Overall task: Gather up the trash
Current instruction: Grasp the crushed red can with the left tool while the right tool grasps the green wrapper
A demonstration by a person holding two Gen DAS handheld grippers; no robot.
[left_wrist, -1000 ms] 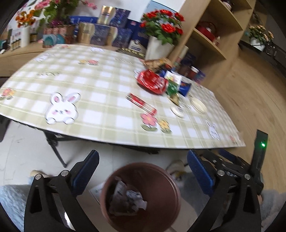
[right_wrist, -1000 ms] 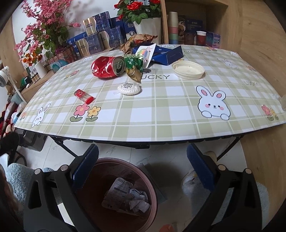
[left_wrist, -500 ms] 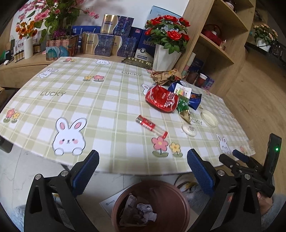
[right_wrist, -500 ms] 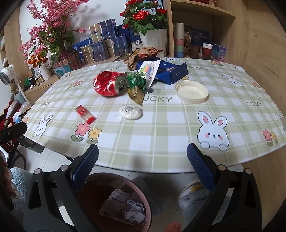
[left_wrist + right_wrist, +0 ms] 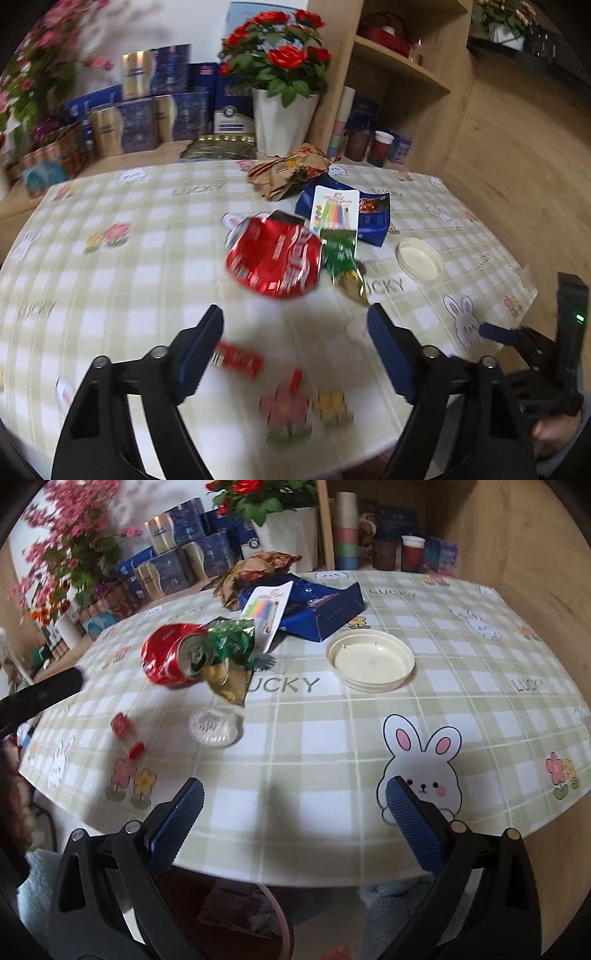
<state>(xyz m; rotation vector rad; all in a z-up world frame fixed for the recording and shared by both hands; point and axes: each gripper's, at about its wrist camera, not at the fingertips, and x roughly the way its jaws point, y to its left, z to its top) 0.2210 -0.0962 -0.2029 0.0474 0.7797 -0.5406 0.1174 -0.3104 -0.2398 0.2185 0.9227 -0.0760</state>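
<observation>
red can (image 5: 275, 260), green-checked tablecloth (image 5: 122, 280), seemingly blue fingers (image 5: 201, 349)

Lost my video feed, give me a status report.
Left gripper empty, jaws just been closing, short of crushed red can. Right gripper open, empty. Path clear; small red tube by left finger.

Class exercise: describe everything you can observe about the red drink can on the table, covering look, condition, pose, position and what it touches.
The red drink can is shiny metal with white lettering, visibly dented and crumpled. It lies on its side on the checked tablecloth, its silver top with the opened mouth facing the right wrist camera. A crinkled green and gold wrapper lies against its top end. It sits near the middle of the litter cluster, untouched by either gripper.
</observation>
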